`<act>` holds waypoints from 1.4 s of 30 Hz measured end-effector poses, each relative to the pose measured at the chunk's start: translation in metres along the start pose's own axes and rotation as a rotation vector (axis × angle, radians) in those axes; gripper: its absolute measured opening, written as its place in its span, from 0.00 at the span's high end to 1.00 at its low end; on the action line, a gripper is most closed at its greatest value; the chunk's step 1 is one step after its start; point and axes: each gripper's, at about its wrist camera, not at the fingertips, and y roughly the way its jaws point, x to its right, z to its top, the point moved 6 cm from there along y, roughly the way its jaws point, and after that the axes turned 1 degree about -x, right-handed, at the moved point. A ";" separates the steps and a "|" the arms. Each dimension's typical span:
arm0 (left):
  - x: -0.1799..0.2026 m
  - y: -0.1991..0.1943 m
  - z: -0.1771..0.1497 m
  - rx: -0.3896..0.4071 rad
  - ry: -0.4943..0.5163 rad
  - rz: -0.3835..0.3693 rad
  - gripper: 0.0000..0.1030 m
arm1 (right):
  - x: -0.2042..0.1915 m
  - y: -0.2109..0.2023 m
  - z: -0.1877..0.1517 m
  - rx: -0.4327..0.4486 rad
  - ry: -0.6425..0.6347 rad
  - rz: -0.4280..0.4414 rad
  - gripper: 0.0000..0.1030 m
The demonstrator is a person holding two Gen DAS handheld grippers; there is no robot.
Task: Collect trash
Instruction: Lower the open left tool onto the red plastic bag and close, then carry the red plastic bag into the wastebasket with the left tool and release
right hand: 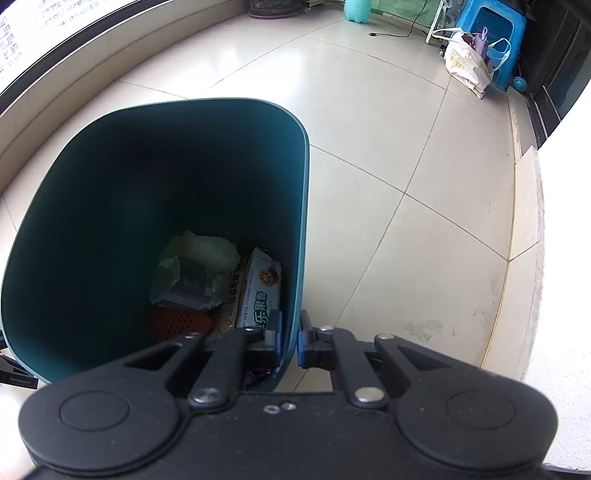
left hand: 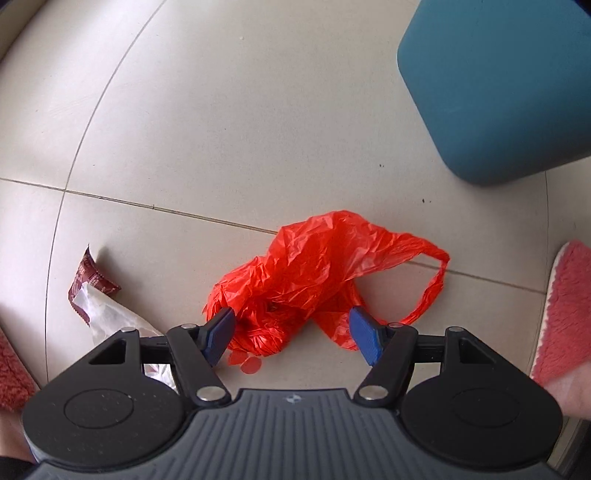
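Observation:
A crumpled red plastic bag (left hand: pixel 314 273) lies on the tiled floor. My left gripper (left hand: pixel 293 334) points down over its near end, jaws open, one blue pad on each side of the bag's bunched part. To the bag's left lies a torn maroon and silver wrapper (left hand: pixel 98 299), partly hidden by the gripper. The teal bin (left hand: pixel 495 88) stands at the upper right. In the right wrist view my right gripper (right hand: pixel 290 341) is shut on the near wall of the teal bin (right hand: pixel 301 206), which holds several wrappers and a snack packet (right hand: pixel 258 295).
A pink fuzzy slipper (left hand: pixel 565 317) is at the right edge and another (left hand: pixel 13 373) at the left edge. Small red flakes (left hand: pixel 247 363) lie under the bag. Far off stand a white bag (right hand: pixel 467 61), a blue stool (right hand: pixel 498 33) and a low ledge (right hand: pixel 528 221) on the right.

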 end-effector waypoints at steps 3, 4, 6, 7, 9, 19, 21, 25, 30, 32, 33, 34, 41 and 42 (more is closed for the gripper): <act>-0.004 0.020 -0.001 -0.011 0.058 0.015 0.28 | -0.001 0.001 -0.003 -0.002 -0.020 -0.003 0.92; -0.005 0.025 0.000 -0.004 0.073 0.046 0.26 | -0.002 0.001 -0.003 -0.004 -0.026 -0.004 0.92; -0.007 0.031 0.002 0.002 0.078 0.053 0.25 | -0.003 0.003 -0.003 -0.006 -0.034 -0.007 0.92; -0.008 0.033 0.003 0.009 0.074 0.061 0.25 | -0.004 0.003 -0.004 -0.007 -0.037 -0.009 0.92; -0.010 0.036 0.006 0.016 0.064 0.081 0.25 | -0.002 0.001 -0.002 -0.007 -0.041 -0.010 0.91; -0.011 0.048 0.010 0.038 0.043 0.212 0.35 | -0.006 0.004 -0.002 -0.010 -0.036 -0.017 0.91; -0.011 0.047 0.010 0.035 0.027 0.244 0.39 | -0.006 0.005 -0.002 -0.010 -0.036 -0.017 0.91; -0.009 0.042 0.011 0.036 0.001 0.273 0.47 | -0.004 0.005 -0.002 -0.008 -0.032 -0.014 0.92; 0.002 0.024 0.014 0.049 -0.036 0.291 0.50 | -0.001 0.004 -0.002 -0.005 -0.025 -0.010 0.92; 0.007 0.008 0.012 0.067 -0.064 0.271 0.50 | 0.001 0.003 -0.002 -0.003 -0.023 -0.007 0.92; 0.008 0.001 0.012 0.076 -0.072 0.269 0.50 | 0.001 0.003 -0.002 -0.002 -0.021 -0.004 0.92; 0.010 -0.008 0.014 0.083 -0.081 0.271 0.50 | 0.002 0.003 -0.002 -0.002 -0.017 -0.001 0.92; 0.028 -0.091 0.012 0.189 -0.089 0.213 0.50 | 0.009 0.002 -0.003 0.001 0.001 0.019 0.92; 0.031 -0.102 0.012 0.204 -0.088 0.203 0.50 | 0.010 0.002 -0.003 0.002 0.002 0.019 0.92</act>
